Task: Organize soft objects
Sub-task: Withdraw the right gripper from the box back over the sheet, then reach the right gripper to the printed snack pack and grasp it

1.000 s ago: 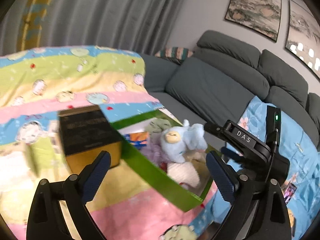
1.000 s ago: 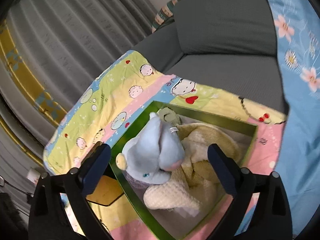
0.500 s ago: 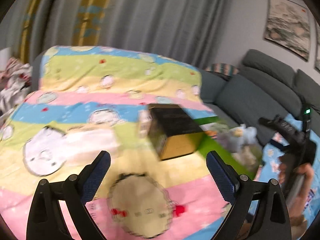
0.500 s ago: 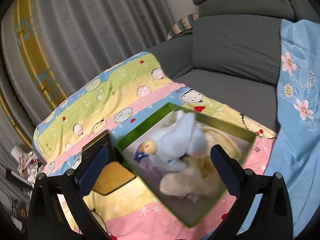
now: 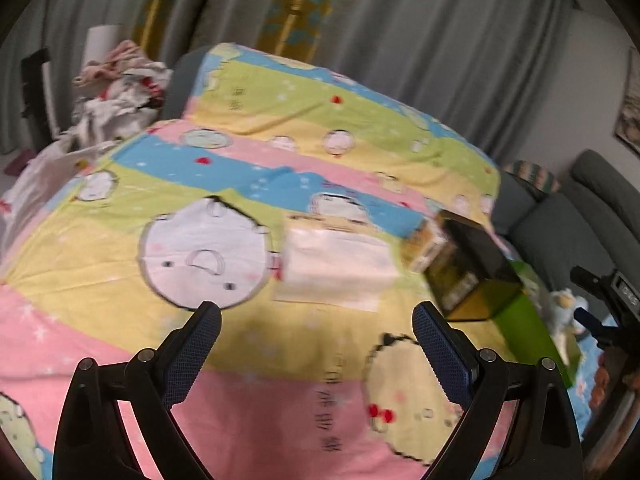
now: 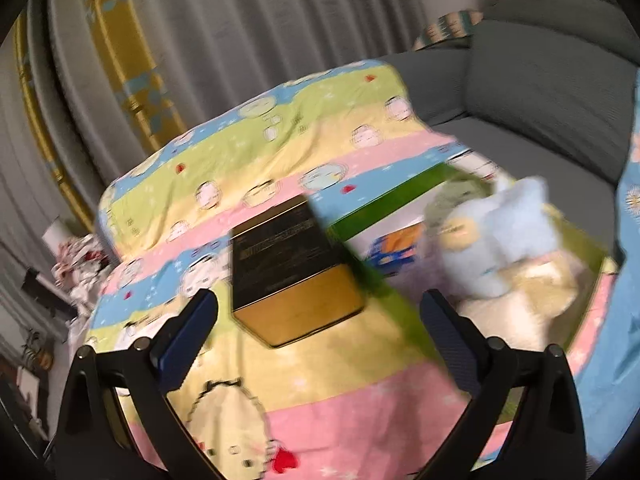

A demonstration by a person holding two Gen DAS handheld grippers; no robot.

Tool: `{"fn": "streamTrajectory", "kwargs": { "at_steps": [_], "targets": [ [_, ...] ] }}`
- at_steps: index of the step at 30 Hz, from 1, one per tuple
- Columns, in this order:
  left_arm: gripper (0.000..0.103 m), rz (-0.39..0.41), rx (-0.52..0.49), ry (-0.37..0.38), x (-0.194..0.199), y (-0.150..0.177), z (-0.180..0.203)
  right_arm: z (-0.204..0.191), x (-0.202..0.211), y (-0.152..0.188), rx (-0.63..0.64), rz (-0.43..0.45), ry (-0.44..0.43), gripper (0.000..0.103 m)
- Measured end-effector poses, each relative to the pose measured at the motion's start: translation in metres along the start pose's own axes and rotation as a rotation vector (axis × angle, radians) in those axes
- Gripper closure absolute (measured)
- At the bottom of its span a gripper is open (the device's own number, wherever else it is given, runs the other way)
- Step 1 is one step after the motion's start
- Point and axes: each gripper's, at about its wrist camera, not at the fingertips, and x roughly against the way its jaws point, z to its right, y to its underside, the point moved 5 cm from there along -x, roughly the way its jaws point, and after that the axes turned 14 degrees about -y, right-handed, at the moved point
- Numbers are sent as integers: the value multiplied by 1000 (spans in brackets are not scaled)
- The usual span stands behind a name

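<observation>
both grippers, left gripper (image 5: 316, 340) and right gripper (image 6: 319, 326), gape wide and empty. blue plush (image 6: 502, 236) sits in green box (image 6: 384, 284) at two o'clock.

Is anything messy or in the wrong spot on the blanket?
Mostly tidy. The blue plush toy lies on top of the other soft things in the green box, sticking up above its rim. Off the blanket, a crumpled heap of cloth looks untidy. Both views are blurred, so small details are unclear.
</observation>
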Motion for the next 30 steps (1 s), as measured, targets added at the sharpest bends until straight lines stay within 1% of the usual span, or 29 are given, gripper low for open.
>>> {"fn": "streamTrajectory", "kwargs": {
  "at_steps": [2,3,5,7,8,10,11,12,13,14,15,16,17,20,23,26,30],
  "targets": [
    [7,-22,5,-17,-4,-1,-7,-8,-13,5,-15,-33,-33,19],
    [7,-36,11,-23,-6,-1,-11,-13,-19,8,-16,-45,-41,22],
    [7,-48,20,-32,-9,-2,-17,-26,-36,17,-12,-100,-76,33],
    [7,-69,38,-48,-12,-2,-25,-40,-51,23,2,-159,-87,38],
    [7,-81,47,-51,-14,-3,-28,-53,-62,21,39,-203,-83,39],
    [7,-100,74,-41,-17,-4,-35,-75,-77,12,110,-242,-83,39],
    [7,-107,83,-38,-18,-4,-36,-90,-91,4,162,-277,-84,40],
    [7,-115,88,-47,-20,-4,-39,-95,-100,1,181,-303,-73,40],
    [7,-119,86,-59,-20,-4,-39,-102,-113,-4,205,-343,-57,42],
    [7,-120,80,-73,-21,-4,-41,-109,-130,-8,237,-386,-40,49],
    [7,-120,78,-75,-22,-5,-42,-114,-148,-12,269,-432,-6,55],
    [7,-124,79,-75,-22,-5,-43,-114,-158,-13,284,-460,22,61],
    [7,-130,87,-72,-23,-5,-45,-116,-175,-13,308,-499,71,64],
    [7,-150,113,-49,-24,-6,-50,-114,-210,-15,371,-563,190,64],
    [7,-156,118,-42,-24,-7,-53,-103,-229,-18,354,-600,257,66],
    [7,-153,120,-34,-23,-8,-53,-94,-239,-21,358,-610,303,66],
    [7,-175,119,-7,-24,-7,-50,-91,-251,-18,365,-630,342,67]
  ]
}}
